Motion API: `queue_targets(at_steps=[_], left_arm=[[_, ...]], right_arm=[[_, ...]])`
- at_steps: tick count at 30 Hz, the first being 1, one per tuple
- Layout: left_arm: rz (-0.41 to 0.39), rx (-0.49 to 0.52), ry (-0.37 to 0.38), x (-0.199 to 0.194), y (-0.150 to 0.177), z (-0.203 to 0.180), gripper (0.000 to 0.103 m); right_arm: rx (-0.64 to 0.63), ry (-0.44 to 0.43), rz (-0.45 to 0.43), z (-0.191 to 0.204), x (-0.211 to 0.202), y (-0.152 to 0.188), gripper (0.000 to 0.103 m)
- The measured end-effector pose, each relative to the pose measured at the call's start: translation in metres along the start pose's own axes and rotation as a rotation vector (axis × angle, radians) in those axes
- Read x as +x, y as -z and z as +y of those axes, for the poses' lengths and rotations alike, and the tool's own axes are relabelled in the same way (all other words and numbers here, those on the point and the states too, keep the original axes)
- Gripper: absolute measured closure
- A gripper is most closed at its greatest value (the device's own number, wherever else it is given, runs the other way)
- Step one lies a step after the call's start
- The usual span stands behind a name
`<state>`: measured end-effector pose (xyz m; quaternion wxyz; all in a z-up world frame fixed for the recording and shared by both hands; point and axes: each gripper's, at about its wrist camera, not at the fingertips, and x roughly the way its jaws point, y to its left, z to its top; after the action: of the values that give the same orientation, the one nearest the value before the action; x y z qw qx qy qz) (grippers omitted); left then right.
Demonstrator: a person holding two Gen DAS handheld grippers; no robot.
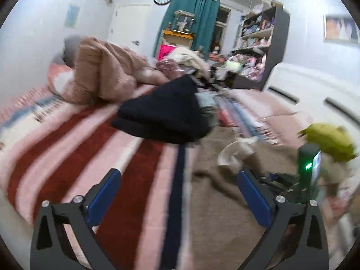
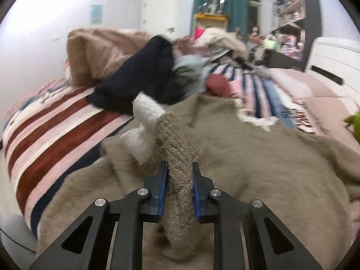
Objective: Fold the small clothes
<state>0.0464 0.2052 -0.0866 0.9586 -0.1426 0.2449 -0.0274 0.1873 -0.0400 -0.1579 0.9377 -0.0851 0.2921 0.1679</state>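
Observation:
A beige knit sweater [image 2: 258,162] with white cuffs [image 2: 146,110] lies spread on the striped bed. My right gripper [image 2: 179,168] is shut on a ribbed beige sleeve of it, which runs up between the blue pads. In the left wrist view the same sweater [image 1: 225,202] lies at the lower right. My left gripper [image 1: 177,175] is open and empty, held above the striped blanket [image 1: 90,148] beside the sweater's left edge. My right gripper's body [image 1: 308,168], with a green light, shows at the right of that view.
A black garment [image 1: 164,114] lies ahead on the bed, with a heap of other clothes [image 2: 191,74] behind it. A pink-brown duvet [image 1: 101,72] sits at the far left. Shelves [image 1: 258,40] and a white cabinet [image 1: 315,90] stand at the right.

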Motion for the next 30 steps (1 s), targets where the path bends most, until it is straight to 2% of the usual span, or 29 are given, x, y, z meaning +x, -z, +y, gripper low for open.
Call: queue_targets(at_steps=[2, 7, 11, 16, 17, 19, 21, 22, 24, 28, 30], left_arm=[[-0.012, -0.009, 0.047, -0.003, -0.001, -0.002, 0.001], [-0.029, 0.04, 0.066, -0.01, 0.001, -0.02, 0.001], [-0.022, 0.025, 0.105, -0.009, 0.003, -0.027, 0.001], [-0.007, 0.046, 0.099, -0.006, 0.006, -0.037, 0.001], [-0.004, 0.049, 0.1, -0.006, 0.007, -0.038, 0.001], [-0.001, 0.05, 0.102, -0.004, 0.007, -0.04, 0.001], [0.003, 0.048, 0.112, -0.002, 0.006, -0.04, 0.001], [0.009, 0.046, 0.118, 0.0, 0.006, -0.041, 0.001], [0.025, 0.045, 0.124, 0.004, 0.006, -0.042, 0.001], [0.038, 0.052, 0.119, 0.009, 0.009, -0.047, 0.001], [0.041, 0.054, 0.127, 0.008, 0.009, -0.049, 0.001]], right_arm=[[0.064, 0.0, -0.036, -0.019, -0.014, 0.005, 0.09], [0.255, -0.039, -0.073, -0.068, -0.05, 0.024, 0.09], [0.359, -0.042, -0.022, -0.099, -0.065, 0.05, 0.089], [0.377, -0.014, 0.016, -0.113, -0.079, 0.073, 0.082], [0.37, -0.014, 0.019, -0.115, -0.084, 0.076, 0.079], [0.358, -0.02, 0.009, -0.119, -0.094, 0.08, 0.064], [0.349, -0.037, -0.001, -0.124, -0.107, 0.081, 0.031], [0.357, -0.059, 0.009, -0.126, -0.11, 0.08, 0.025], [0.394, -0.106, 0.003, -0.135, -0.118, 0.079, 0.022], [0.34, -0.04, -0.036, -0.135, -0.123, 0.064, 0.021], [0.327, -0.077, -0.029, -0.136, -0.116, 0.053, 0.02]])
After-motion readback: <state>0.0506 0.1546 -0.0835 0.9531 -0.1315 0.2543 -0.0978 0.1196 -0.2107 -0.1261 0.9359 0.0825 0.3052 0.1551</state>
